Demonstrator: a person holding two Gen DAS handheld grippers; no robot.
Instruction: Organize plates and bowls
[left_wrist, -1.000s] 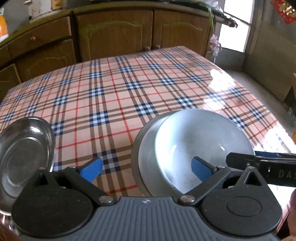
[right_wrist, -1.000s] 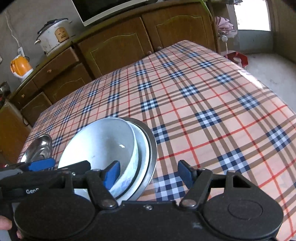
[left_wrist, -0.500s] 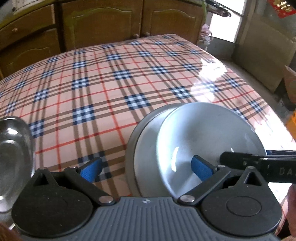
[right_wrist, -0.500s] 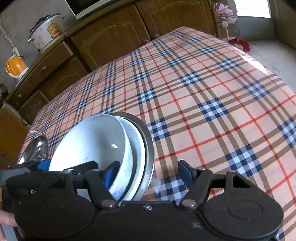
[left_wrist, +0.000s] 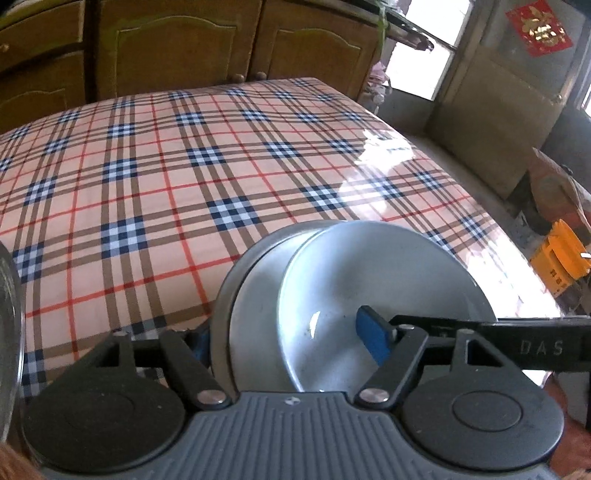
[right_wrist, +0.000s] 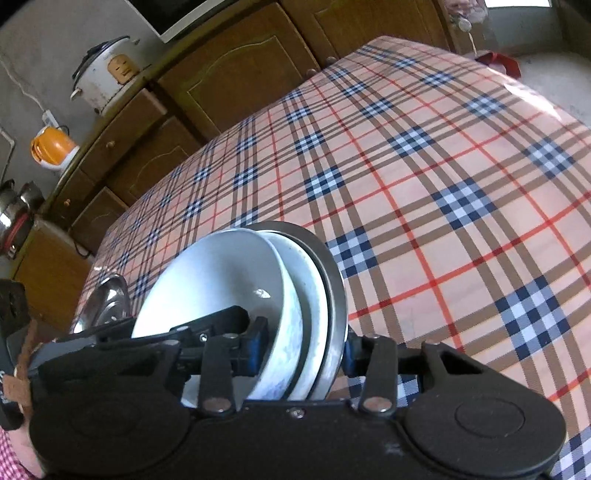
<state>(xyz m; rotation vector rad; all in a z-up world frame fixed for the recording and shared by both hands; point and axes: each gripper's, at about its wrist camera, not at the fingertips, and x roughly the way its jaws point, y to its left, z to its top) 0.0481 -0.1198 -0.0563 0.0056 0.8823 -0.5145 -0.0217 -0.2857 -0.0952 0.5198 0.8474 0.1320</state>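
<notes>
Both the left gripper (left_wrist: 288, 339) and right gripper (right_wrist: 303, 349) were closing their fingers across opposite rims, low in frame, of the heavy, slippery, breakable stack: white ceramic bowl (right_wrist: 221, 280), white plate (right_wrist: 314, 295), steel plate (right_wrist: 334, 266).

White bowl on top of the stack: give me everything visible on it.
The round white glazed bowl, ceramic by its look, has a faint blue pattern on its outer wall and a few dark specks inside. It looks empty and upright, nested off-centre in a shallow white dish, which sits in a grey metal plate on the plaid tablecloth. Both tools straddle the stack's rims from opposite sides, jaws closing: the left tool and the right tool each have one blue pad inside the bowl.
</notes>
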